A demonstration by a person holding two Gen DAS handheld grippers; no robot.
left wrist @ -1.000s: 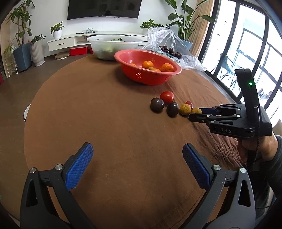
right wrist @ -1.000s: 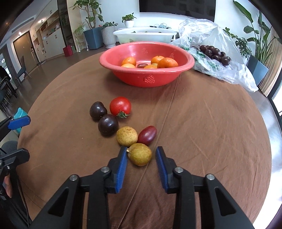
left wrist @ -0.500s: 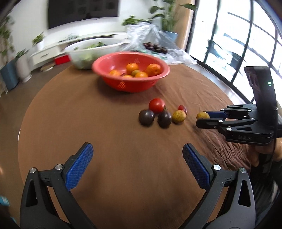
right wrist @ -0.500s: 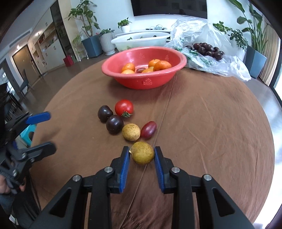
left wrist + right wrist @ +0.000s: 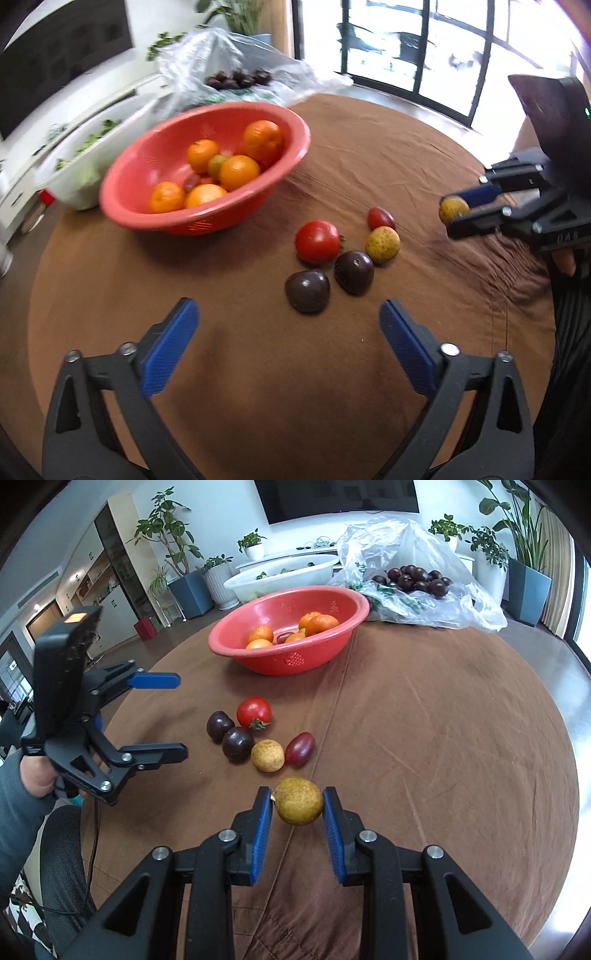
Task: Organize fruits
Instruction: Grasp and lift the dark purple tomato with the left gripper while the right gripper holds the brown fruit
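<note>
— Where's the fruit you're after?

— The speckled fruit (image 5: 298, 800) is clamped between the pads of my right gripper (image 5: 297, 814), clear of the cloth (image 5: 443, 738). I pinch it across its middle so it can't roll out on the way to the red bowl (image 5: 343, 602), where the oranges (image 5: 238, 172) already sit; that, I judge, is where it goes.

— And the ones left?

— Five lie in a cluster between the bowl and me: a tomato (image 5: 317, 242), two dark plums (image 5: 307, 290), a second speckled fruit (image 5: 383, 244) and a small red one (image 5: 381, 218) beside it.

— Your other hand?

— My left gripper (image 5: 288, 336) hovers just short of the plums, jaws wide apart with nothing between them, sized for a plum, I'd say.

— What's changed?

— A second ago the speckled fruit sat on the cloth between my right pads, against the cluster; now it's lifted away. The left gripper has swung in toward the plums, and its jaws have just been closing a little.
</note>
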